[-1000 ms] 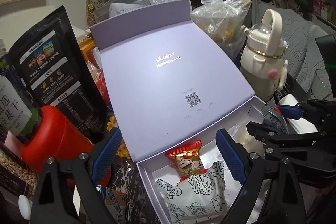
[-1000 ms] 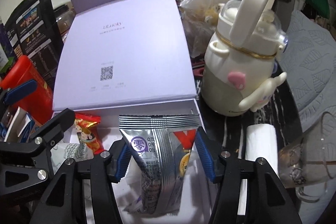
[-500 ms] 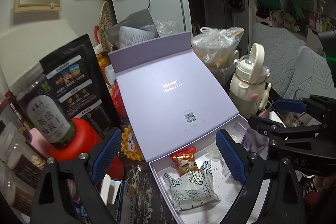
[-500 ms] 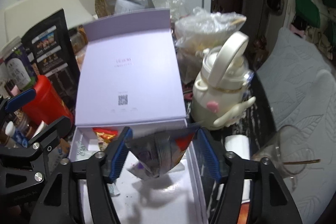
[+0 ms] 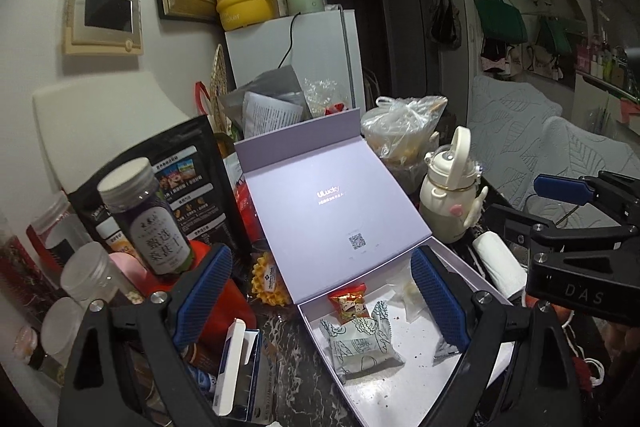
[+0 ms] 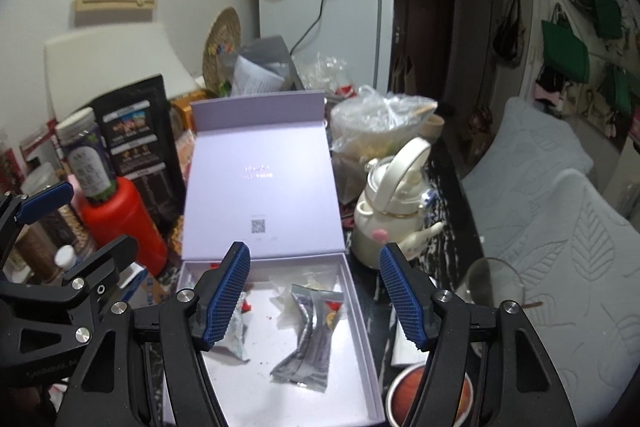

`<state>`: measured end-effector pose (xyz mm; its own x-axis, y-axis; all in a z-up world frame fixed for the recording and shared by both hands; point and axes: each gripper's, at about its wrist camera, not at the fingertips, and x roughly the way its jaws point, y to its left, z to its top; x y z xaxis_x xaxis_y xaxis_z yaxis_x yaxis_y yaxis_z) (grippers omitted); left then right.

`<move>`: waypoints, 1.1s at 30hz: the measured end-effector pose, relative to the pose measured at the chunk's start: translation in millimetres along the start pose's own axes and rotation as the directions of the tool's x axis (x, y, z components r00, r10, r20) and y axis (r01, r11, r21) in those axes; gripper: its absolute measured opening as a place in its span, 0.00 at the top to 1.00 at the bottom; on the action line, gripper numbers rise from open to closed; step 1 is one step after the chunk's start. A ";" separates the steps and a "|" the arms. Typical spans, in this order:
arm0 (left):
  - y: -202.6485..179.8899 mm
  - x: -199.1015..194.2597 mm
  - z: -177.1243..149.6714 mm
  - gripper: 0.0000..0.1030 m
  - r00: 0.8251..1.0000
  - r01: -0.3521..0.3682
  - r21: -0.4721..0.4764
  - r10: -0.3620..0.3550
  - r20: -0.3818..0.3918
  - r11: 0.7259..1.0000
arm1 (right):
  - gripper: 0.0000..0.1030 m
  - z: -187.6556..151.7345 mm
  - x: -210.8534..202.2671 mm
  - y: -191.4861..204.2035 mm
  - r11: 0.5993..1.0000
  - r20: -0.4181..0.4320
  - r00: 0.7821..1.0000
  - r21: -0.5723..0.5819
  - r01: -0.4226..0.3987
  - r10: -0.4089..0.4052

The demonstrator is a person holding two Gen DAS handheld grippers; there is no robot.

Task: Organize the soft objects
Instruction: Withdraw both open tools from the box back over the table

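An open lavender box (image 5: 404, 387) lies on the dark table with its lid (image 5: 332, 207) leaning back. In it lie a red snack packet (image 5: 347, 307), a white patterned packet (image 5: 360, 345) and a clear packet (image 5: 402, 297). In the right wrist view a silver packet (image 6: 308, 339) lies loose on the floor of the box (image 6: 260, 383). My right gripper (image 6: 314, 295) hangs open above it, with nothing between the pads. Above the box's left side my left gripper (image 5: 320, 301) stands wide open and empty. Each gripper also shows at the edge of the other's view.
A red bottle (image 6: 120, 223) with a dark jar on top, a black pouch (image 6: 136, 139) and jars crowd the left. A cream kettle-shaped bottle (image 6: 392, 215), a plastic bag (image 6: 376, 123) and a glass (image 6: 492, 287) stand to the right. A fridge (image 6: 320, 39) rises behind.
The right gripper opened and let go of the silver packet, which dropped into the box. Both grippers rose and drew back, so the box looks smaller and lower.
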<state>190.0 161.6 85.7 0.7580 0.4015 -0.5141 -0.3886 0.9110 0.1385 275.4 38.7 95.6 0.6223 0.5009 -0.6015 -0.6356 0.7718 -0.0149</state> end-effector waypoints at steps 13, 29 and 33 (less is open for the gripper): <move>-5.6 -77.5 -5.9 0.02 0.994 0.042 0.005 -0.043 0.098 0.999 | 0.29 -25.5 -104.1 11.9 1.000 0.152 0.988 0.003 0.026 -0.026; -24.8 -131.4 -40.9 0.01 0.979 0.174 0.057 -0.179 0.103 0.983 | 0.20 -82.3 -183.9 15.4 0.997 0.226 0.971 0.035 0.066 -0.073; -30.9 -137.7 -50.5 0.01 0.972 0.210 0.071 -0.216 0.090 0.975 | 0.20 -100.8 -194.9 15.0 0.995 0.225 0.970 0.050 0.082 -0.091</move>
<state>71.2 73.4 109.4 0.8680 0.2018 -0.4536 -0.1822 0.9794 0.0870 98.6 -86.8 132.0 0.7645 0.5034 -0.4026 -0.5588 0.8289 -0.0247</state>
